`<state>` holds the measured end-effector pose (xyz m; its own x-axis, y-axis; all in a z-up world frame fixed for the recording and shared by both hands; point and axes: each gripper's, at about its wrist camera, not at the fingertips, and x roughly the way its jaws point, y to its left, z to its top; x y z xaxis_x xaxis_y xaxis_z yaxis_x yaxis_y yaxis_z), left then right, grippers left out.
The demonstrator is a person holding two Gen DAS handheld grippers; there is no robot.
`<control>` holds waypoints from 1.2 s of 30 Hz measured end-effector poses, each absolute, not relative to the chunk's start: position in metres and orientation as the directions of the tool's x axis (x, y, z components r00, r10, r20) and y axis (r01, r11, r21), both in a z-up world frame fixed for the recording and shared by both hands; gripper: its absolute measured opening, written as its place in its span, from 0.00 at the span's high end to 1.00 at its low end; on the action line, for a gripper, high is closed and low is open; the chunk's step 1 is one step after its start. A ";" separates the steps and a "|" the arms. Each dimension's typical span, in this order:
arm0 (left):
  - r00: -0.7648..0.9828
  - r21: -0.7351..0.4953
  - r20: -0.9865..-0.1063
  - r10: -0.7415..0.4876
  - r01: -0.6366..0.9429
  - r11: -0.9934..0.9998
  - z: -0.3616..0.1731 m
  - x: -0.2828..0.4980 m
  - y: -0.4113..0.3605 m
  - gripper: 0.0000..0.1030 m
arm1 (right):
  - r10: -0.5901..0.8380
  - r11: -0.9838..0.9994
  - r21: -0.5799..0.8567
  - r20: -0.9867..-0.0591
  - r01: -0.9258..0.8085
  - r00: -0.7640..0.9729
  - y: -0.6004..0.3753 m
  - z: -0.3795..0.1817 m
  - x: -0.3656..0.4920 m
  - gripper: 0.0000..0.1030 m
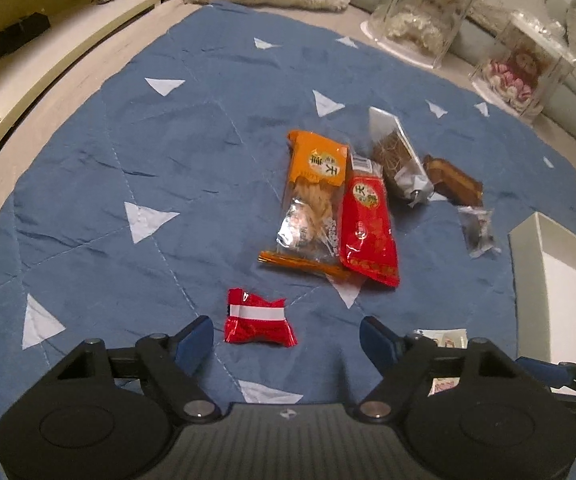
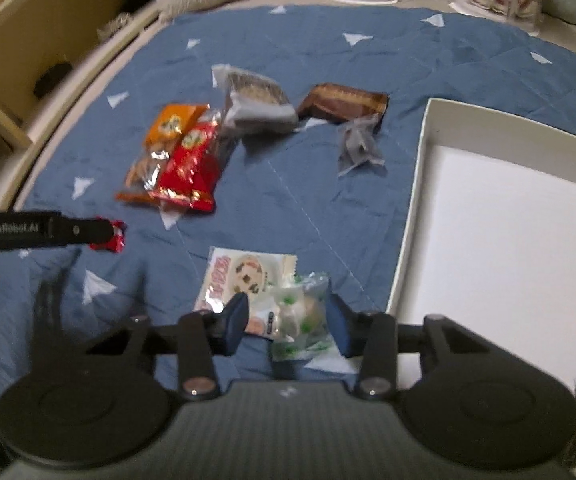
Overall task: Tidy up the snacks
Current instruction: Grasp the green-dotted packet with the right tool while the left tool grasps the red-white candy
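Now right gripper (image 2: 288, 322) straddles green-printed packet (image 2: 300, 320) (pads apart).

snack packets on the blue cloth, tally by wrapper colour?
Red: 2, small red candy, long red packet
Orange: 1, orange packet
Brown: 1
Clear or grey: 2
White printed: 1
Green-spotted: 1
Total: 8
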<state>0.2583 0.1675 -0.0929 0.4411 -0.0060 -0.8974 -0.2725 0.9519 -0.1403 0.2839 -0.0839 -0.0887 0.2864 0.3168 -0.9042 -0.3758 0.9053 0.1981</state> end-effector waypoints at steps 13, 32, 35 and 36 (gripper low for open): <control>0.387 -0.104 -0.921 0.036 -0.333 0.937 -0.115 0.273 0.179 0.31 | 0.224 0.883 0.071 -0.932 -0.464 0.284 -0.056 -0.115 0.289 0.66; 0.459 -0.098 -0.886 0.059 -0.310 0.946 -0.084 0.260 0.170 0.61 | 0.304 0.884 0.135 -0.893 -0.448 0.332 -0.077 -0.085 0.285 0.70; 0.504 -0.133 -0.863 0.033 -0.291 0.947 -0.068 0.254 0.160 0.61 | 0.331 0.886 0.160 -0.876 -0.436 0.352 -0.085 -0.072 0.284 0.70; 0.516 -0.139 -0.856 0.029 -0.283 0.949 -0.063 0.253 0.157 0.61 | 0.339 0.886 0.167 -0.869 -0.432 0.361 -0.089 -0.067 0.283 0.70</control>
<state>0.2531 0.1567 -0.0631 0.5160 0.0287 -0.8561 -0.2828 0.9491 -0.1386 0.2835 -0.0887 -0.0669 0.3609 0.3395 -0.8686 -0.4319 0.8863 0.1669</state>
